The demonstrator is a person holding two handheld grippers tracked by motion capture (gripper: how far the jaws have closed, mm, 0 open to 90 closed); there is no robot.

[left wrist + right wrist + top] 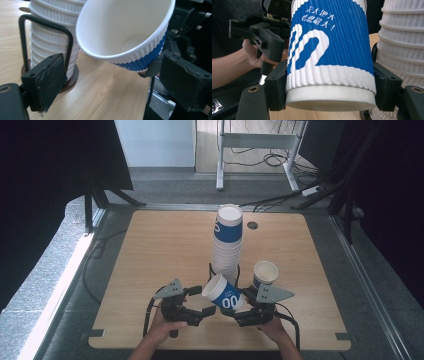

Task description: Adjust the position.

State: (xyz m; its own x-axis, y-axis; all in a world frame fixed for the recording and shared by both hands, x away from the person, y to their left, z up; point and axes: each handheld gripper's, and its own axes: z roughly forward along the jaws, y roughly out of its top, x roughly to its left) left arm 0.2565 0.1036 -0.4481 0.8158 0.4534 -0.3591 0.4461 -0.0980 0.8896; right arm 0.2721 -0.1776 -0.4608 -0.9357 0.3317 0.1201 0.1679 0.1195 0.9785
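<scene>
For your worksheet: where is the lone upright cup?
In the high view, the lone upright cup stands on the table, right of the cup stack.

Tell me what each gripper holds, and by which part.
The right gripper holds a blue cup by its lower sides, near the base. The left gripper is open and holds nothing.

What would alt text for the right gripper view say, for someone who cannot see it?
A blue-and-white ribbed paper cup sits clamped at its base end between the right gripper's two black jaws. A stack of white cups stands at the right, and a hand holds the left gripper at the left.
</scene>
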